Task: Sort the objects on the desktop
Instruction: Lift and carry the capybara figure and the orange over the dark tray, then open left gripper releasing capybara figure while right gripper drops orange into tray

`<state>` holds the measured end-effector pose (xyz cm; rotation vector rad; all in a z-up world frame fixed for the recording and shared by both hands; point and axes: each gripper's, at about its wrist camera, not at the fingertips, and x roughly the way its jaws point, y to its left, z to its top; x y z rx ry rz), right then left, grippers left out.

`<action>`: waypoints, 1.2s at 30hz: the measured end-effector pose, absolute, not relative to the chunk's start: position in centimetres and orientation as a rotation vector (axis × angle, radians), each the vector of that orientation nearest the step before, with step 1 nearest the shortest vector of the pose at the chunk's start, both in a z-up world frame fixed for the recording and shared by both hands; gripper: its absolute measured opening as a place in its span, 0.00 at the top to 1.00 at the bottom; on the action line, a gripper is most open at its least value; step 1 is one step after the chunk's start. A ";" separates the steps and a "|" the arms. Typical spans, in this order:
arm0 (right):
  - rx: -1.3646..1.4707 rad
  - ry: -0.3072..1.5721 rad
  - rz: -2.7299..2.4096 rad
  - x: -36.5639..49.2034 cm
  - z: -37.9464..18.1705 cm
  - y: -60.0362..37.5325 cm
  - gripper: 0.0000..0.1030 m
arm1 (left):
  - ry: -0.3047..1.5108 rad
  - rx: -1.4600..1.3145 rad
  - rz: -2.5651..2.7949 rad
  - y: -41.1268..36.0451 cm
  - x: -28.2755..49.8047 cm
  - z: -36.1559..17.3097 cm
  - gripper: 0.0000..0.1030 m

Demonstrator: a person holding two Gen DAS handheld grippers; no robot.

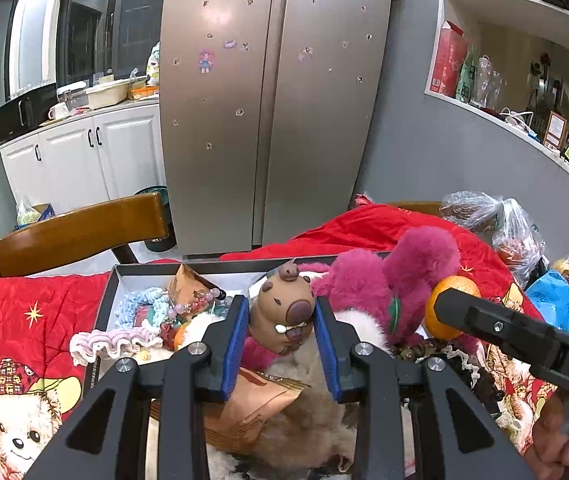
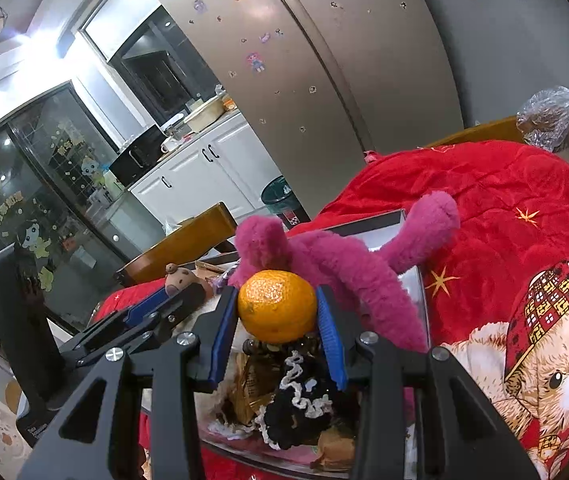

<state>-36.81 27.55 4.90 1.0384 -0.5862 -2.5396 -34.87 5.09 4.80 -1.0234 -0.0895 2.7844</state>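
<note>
Tray [image 1: 105, 300]: a shallow box with dark walls, at lower centre of the left wrist view, resting on a red quilt [image 1: 24, 312]. It is crowded with crochet pieces, a bead string, paper packets and plush. Risk: anything lowered into it can land on the heap and roll off.

Left gripper [image 1: 281, 320]: lower centre of the left wrist view. Its blue pads are closed on the capybara figure [image 1: 282, 308], one pad on each flank, and the figure is held above the tray contents.

Capybara risk: the figure is rounded and smooth, and the pads meet it at its widest part. A tilt of the wrist could let it slip down into the plush below.

Pink plush [image 1: 368, 284]: right of centre, lying across the tray rim with one limb over the wall. Risk: a finger of either gripper can snag in its pile and drag it out.

Right gripper [image 2: 277, 312]: lower centre of the right wrist view, closed on the mandarin [image 2: 277, 306], which is held clear above a black crochet piece [image 2: 300, 408].

Mandarin risk: the skin is soft; a tighter squeeze could bruise it, and a looser one would drop it.

Clearance: the two grippers work near each other over the same tray. Crossing paths could cause a collision.
</note>
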 end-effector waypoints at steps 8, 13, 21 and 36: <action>1.086 -0.584 -2.539 -37.5 3.4 26.5 0.61 | -0.107 -1.048 2.773 4.9 -35.1 4.7 0.67; 1.083 -0.569 -2.547 -37.5 3.3 26.0 0.60 | -0.122 -1.060 2.774 4.8 -35.2 4.6 0.67; 0.980 -0.689 -2.482 -36.9 4.2 27.0 0.39 | -0.143 -1.048 2.764 4.7 -34.8 5.6 0.21; 0.566 -0.792 -2.680 -32.3 10.2 30.8 0.00 | -0.068 -0.803 2.908 5.2 -31.8 10.1 0.00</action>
